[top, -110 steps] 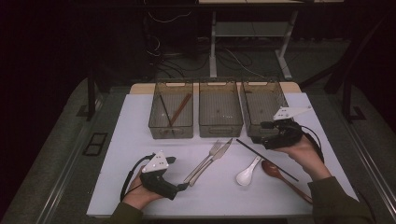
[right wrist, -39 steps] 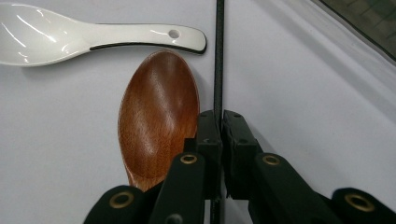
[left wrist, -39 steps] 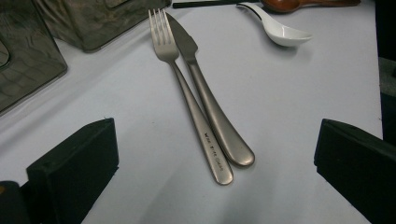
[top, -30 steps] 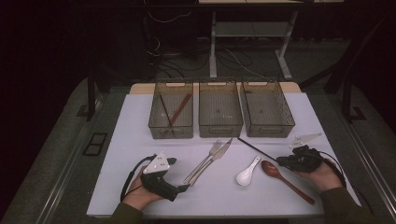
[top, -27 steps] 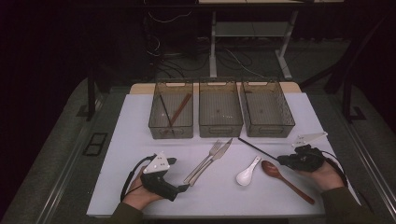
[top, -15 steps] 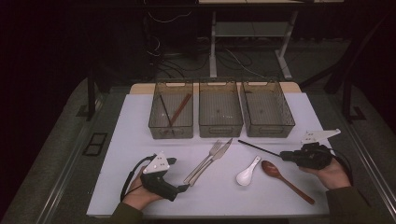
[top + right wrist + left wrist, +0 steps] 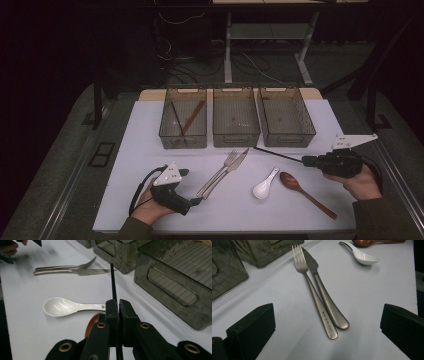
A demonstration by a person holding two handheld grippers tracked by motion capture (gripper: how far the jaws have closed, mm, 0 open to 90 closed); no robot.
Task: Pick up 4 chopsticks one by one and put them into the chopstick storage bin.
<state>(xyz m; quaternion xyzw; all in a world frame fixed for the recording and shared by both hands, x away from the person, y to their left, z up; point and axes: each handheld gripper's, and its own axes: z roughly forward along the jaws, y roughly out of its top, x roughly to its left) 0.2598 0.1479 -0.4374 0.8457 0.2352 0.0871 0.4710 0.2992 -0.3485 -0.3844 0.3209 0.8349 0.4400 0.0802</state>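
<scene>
My right fingers [image 7: 117,306] are clamped on a black chopstick [image 7: 277,154] near the right bin [image 7: 286,117]; my left fingers [image 7: 324,322] rest spread apart. Sorting looks barely begun: chopsticks lie in the left bin [image 7: 183,120], while fork [image 7: 218,172], knife [image 7: 234,164], white spoon [image 7: 263,186] and wooden spoon [image 7: 305,192] wait on the table [image 7: 150,125].

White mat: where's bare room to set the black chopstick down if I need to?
Bare mat lies left of the left bin, and between the spoons and the near edge. The strip holding fork, knife, white spoon and wooden spoon is crowded. The right gripper holds the chopstick.
</scene>
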